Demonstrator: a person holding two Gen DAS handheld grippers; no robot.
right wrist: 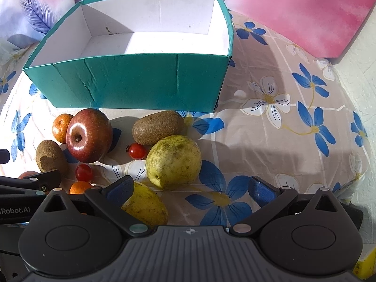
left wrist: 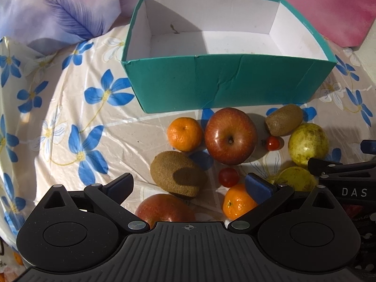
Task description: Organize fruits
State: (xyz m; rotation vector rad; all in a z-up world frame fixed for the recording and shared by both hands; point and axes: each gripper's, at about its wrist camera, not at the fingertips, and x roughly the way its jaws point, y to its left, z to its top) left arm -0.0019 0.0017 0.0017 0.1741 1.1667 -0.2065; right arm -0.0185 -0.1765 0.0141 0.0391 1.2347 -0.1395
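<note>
On the flowered tabletop, just in front of the empty teal box, the fruit is seen bunched together: apple, two kiwis, mandarins, cherry tomatoes, pale guavas. The left hand-held gripper is held wide apart over the near kiwi, nothing gripped. The right hand-held gripper is likewise spread wide beside a guava, empty. A second apple appears half hidden, possibly touching the kiwi. Trouble is expected from crowding: round neighbours could be nudged and sent rolling, and soft tomatoes crushed.
</note>
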